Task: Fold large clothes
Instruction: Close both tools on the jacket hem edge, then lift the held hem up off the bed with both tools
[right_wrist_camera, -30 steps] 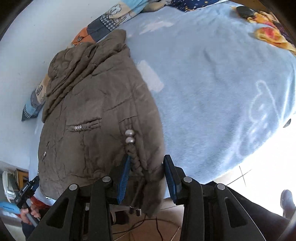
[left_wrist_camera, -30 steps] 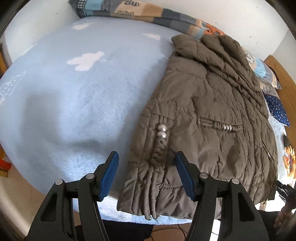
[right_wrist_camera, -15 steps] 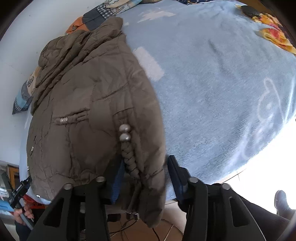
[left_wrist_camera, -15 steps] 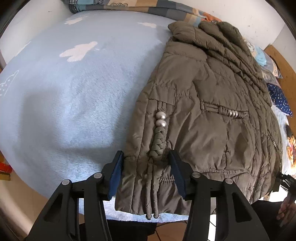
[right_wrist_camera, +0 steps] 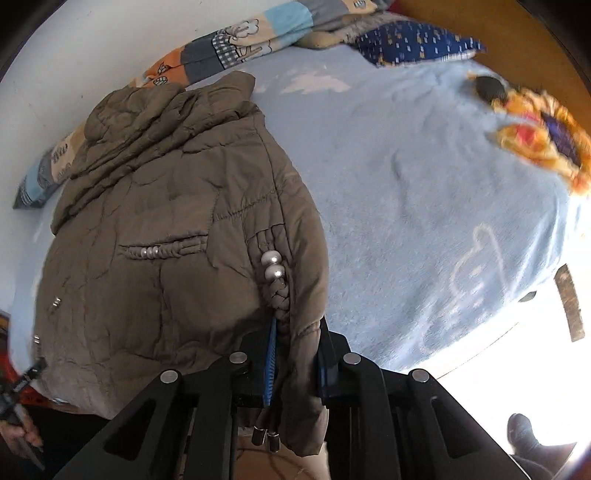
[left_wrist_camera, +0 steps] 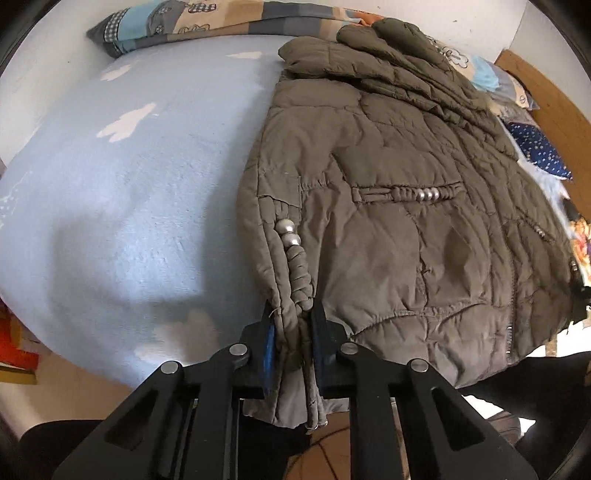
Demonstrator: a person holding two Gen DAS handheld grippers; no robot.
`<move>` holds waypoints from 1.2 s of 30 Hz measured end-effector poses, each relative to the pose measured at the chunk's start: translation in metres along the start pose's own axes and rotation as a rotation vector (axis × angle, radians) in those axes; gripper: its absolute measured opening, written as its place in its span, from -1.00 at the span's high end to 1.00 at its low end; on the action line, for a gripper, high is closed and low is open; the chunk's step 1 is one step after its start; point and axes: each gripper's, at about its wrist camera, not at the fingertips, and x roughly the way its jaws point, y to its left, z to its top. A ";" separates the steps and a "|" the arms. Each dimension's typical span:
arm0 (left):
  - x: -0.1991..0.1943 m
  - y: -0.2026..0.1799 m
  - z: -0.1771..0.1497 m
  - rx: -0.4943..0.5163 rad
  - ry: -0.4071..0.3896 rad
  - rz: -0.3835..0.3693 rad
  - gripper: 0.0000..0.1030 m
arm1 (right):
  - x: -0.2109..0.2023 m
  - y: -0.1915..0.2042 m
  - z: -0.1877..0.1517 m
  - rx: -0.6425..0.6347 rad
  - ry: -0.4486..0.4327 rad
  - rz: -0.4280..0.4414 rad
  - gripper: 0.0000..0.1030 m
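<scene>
A brown quilted jacket [left_wrist_camera: 388,206] lies flat on a light blue bed, hood toward the wall, hem hanging over the near edge. My left gripper [left_wrist_camera: 291,317] is shut on its hem at the left corner, beside the braided cord with silver beads [left_wrist_camera: 290,232]. In the right wrist view the same jacket [right_wrist_camera: 166,240] fills the left half. My right gripper [right_wrist_camera: 295,332] is shut on the hem at the right corner, next to the beaded cord [right_wrist_camera: 273,266]. The cord ends dangle below both grippers.
The blue blanket with white clouds [left_wrist_camera: 122,192] covers the bed [right_wrist_camera: 424,206]. A patchwork quilt [left_wrist_camera: 207,22] lies along the wall. A dotted blue pillow [right_wrist_camera: 410,40] and an orange cloth [right_wrist_camera: 543,136] sit at the bed's far right. Floor lies below the near edge.
Both grippers moved forward onto the jacket's hem and closed on it, each at one corner. The hem now bunches between the pads.
</scene>
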 end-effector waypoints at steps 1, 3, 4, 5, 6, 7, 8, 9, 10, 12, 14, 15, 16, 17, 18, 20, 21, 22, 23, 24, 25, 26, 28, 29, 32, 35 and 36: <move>0.005 0.005 0.003 -0.023 0.015 0.016 0.52 | 0.003 -0.001 0.001 0.003 0.016 0.008 0.61; 0.010 0.012 0.010 -0.052 0.028 0.041 0.24 | 0.009 -0.002 0.003 0.020 0.025 0.023 0.54; 0.010 0.014 0.012 -0.062 0.027 0.040 0.21 | 0.009 -0.004 0.003 0.029 0.031 0.036 0.46; 0.009 0.014 0.014 -0.067 0.026 0.043 0.04 | 0.009 -0.008 0.003 0.041 0.037 0.051 0.45; 0.007 0.015 0.015 -0.072 0.021 0.053 -0.19 | 0.009 -0.011 0.004 0.061 0.041 0.071 0.43; 0.005 0.018 0.016 -0.078 0.016 0.057 -0.27 | 0.009 -0.014 0.003 0.074 0.047 0.076 0.34; 0.003 0.020 0.013 -0.088 0.015 0.055 -0.30 | 0.009 -0.017 0.002 0.086 0.055 0.082 0.30; 0.002 0.022 0.012 -0.100 0.024 0.045 -0.30 | 0.008 -0.020 0.000 0.099 0.059 0.094 0.27; 0.003 0.025 0.009 -0.122 0.045 0.026 -0.30 | 0.008 -0.022 -0.001 0.110 0.065 0.102 0.22; 0.001 0.031 -0.001 -0.161 0.066 -0.005 -0.30 | 0.007 -0.025 -0.004 0.123 0.074 0.114 0.16; 0.001 0.039 -0.008 -0.223 0.086 -0.029 -0.30 | 0.005 -0.030 -0.006 0.132 0.080 0.118 0.09; 0.002 0.042 -0.011 -0.252 0.096 -0.050 -0.30 | 0.005 -0.032 -0.007 0.136 0.089 0.115 0.06; 0.002 0.046 -0.015 -0.284 0.109 -0.069 -0.30 | 0.007 -0.033 -0.009 0.140 0.101 0.107 -0.01; 0.003 0.048 -0.018 -0.304 0.116 -0.079 -0.30 | 0.008 -0.033 -0.011 0.144 0.111 0.102 -0.04; 0.005 0.054 -0.021 -0.337 0.130 -0.097 -0.30 | 0.011 -0.032 -0.012 0.146 0.123 0.102 -0.04; 0.007 0.061 -0.026 -0.379 0.142 -0.118 -0.30 | 0.013 -0.032 -0.014 0.148 0.131 0.102 -0.04; 0.007 0.062 -0.028 -0.388 0.142 -0.119 -0.30 | 0.015 -0.031 -0.014 0.148 0.133 0.102 -0.04; 0.008 0.063 -0.028 -0.393 0.141 -0.122 -0.30 | 0.017 -0.029 -0.014 0.149 0.137 0.104 -0.04; 0.008 0.062 -0.029 -0.387 0.141 -0.127 -0.29 | 0.018 -0.029 -0.014 0.149 0.140 0.111 0.03; 0.008 0.059 -0.029 -0.368 0.139 -0.124 -0.17 | 0.019 -0.029 -0.015 0.148 0.143 0.119 0.18; 0.009 0.056 -0.029 -0.351 0.139 -0.121 -0.08 | 0.021 -0.026 -0.016 0.140 0.151 0.129 0.46; 0.010 0.053 -0.028 -0.336 0.140 -0.124 0.14 | 0.021 -0.025 -0.016 0.134 0.148 0.126 0.57; 0.011 0.045 -0.028 -0.290 0.135 -0.094 0.25 | 0.020 -0.021 -0.016 0.111 0.130 0.123 0.66; 0.011 0.042 -0.028 -0.279 0.133 -0.087 0.35 | 0.019 -0.018 -0.016 0.097 0.125 0.121 0.67; 0.010 0.033 -0.028 -0.240 0.121 -0.065 0.43 | 0.021 -0.012 -0.016 0.064 0.120 0.098 0.67; 0.013 0.027 -0.028 -0.210 0.112 -0.034 0.42 | 0.025 -0.013 -0.015 0.064 0.133 0.092 0.62; 0.015 0.027 -0.029 -0.205 0.111 -0.026 0.42 | 0.027 -0.012 -0.014 0.062 0.136 0.088 0.62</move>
